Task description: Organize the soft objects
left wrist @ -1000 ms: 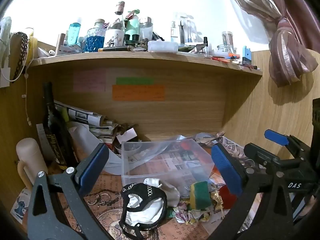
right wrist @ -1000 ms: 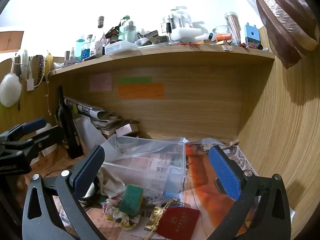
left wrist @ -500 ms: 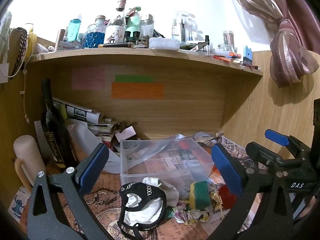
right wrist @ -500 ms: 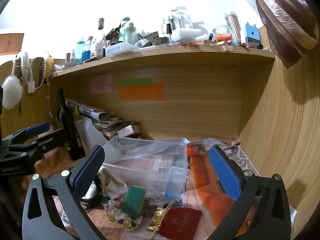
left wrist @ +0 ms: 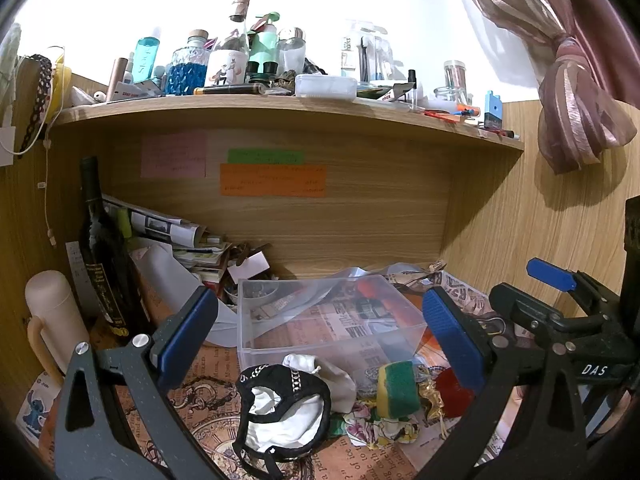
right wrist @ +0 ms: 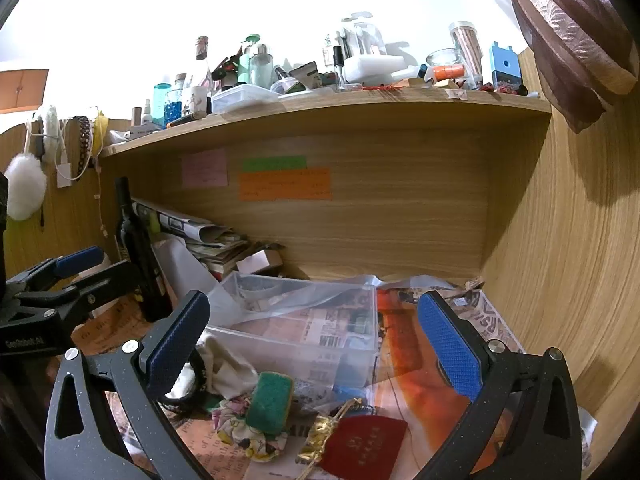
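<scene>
A clear plastic bin (left wrist: 320, 320) stands on the desk under the shelf; it also shows in the right wrist view (right wrist: 304, 320). In front of it lie a black-and-white garment (left wrist: 280, 408), a cream cloth pouch (left wrist: 332, 376), a green-and-yellow sponge (left wrist: 398, 388) on a floral scrunchie (left wrist: 380, 428), and a red pouch (right wrist: 364, 446) with gold trim. My left gripper (left wrist: 320, 344) is open and empty, hovering above the garment. My right gripper (right wrist: 316, 340) is open and empty, above the sponge (right wrist: 270, 400) and scrunchie (right wrist: 240, 432).
A dark wine bottle (left wrist: 102, 260) and a cream mug (left wrist: 52, 320) stand at the left. Rolled newspapers and books (left wrist: 172, 236) are piled behind. The shelf (left wrist: 280, 108) above holds several bottles. A wood wall (right wrist: 560, 280) closes the right side.
Both grippers have shifted slightly, the left view tilting a little downward and back; the soft objects have not moved. Both stay open.
</scene>
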{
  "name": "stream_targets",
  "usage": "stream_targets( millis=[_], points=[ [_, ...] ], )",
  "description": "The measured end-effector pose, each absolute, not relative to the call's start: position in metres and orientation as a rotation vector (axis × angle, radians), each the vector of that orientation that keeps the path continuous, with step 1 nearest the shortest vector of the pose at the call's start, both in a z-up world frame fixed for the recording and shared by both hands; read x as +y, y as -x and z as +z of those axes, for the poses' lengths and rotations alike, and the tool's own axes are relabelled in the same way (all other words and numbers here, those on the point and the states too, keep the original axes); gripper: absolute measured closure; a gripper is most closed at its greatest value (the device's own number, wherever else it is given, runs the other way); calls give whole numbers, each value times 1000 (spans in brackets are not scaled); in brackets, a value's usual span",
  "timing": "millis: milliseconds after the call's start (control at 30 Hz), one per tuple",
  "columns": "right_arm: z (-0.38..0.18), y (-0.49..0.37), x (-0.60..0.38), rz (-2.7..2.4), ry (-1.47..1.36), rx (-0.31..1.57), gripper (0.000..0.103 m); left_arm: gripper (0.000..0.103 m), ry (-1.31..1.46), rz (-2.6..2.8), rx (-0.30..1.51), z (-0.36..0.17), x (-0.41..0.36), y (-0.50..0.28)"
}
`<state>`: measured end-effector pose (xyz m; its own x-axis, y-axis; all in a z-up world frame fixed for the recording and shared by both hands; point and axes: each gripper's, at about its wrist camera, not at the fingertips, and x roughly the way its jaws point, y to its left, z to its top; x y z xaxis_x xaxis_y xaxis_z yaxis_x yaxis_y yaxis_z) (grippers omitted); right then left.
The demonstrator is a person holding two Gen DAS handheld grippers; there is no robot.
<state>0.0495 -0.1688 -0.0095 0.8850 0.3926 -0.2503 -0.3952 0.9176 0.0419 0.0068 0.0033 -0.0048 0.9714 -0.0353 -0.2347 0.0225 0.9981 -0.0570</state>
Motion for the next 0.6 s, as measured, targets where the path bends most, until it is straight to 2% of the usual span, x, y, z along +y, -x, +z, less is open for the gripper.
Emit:
stream_targets(
  millis=[600],
  points=[
    [-8, -46, -169, 416, 6, 239, 0, 0, 55, -28, 238, -3, 4, -7]
  ],
)
